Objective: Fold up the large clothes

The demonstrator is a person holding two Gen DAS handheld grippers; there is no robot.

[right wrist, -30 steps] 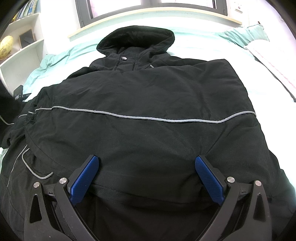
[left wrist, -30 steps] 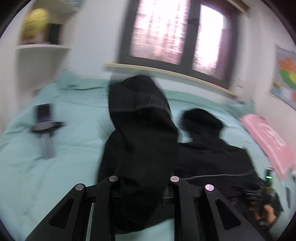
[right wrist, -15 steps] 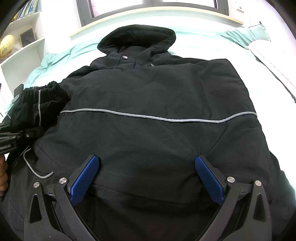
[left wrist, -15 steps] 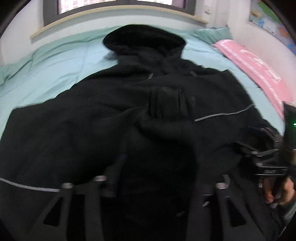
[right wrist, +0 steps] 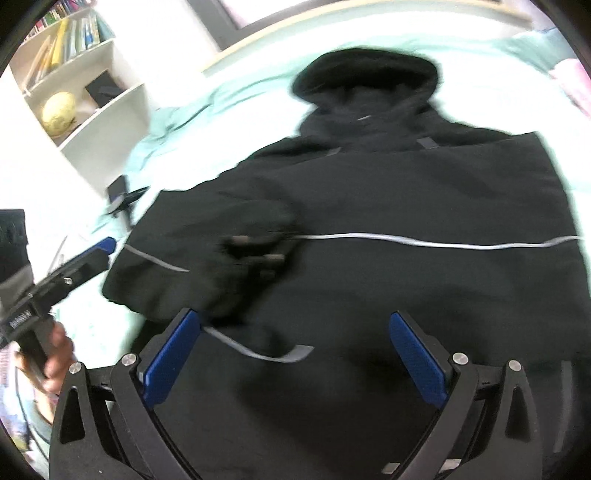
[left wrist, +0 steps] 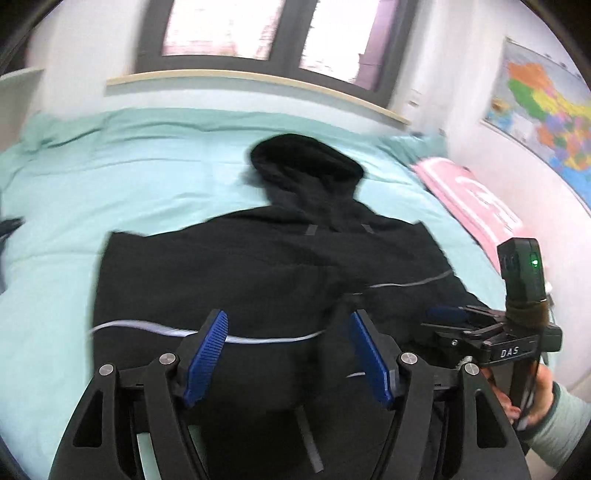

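I'm over a bed with a mint-green sheet (left wrist: pixel 122 192) under a window (left wrist: pixel 266 29), and a black hooded jacket (left wrist: pixel 280 266) lies spread ahead of both sets of jaws, hood farthest from them. My left gripper (left wrist: pixel 286 354) stands open with nothing between its blue pads. My right gripper (right wrist: pixel 295 354) is spread wide and empty above the jacket's hem, a folded-in sleeve (right wrist: pixel 243 258) just beyond its left jaw.

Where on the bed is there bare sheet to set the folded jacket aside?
The widest bare patch of teal sheet lies left of the black jacket, running up toward the window sill. A narrower strip sits between the hood and the sill. The right side is crowded: pink pillow and the right gripper.
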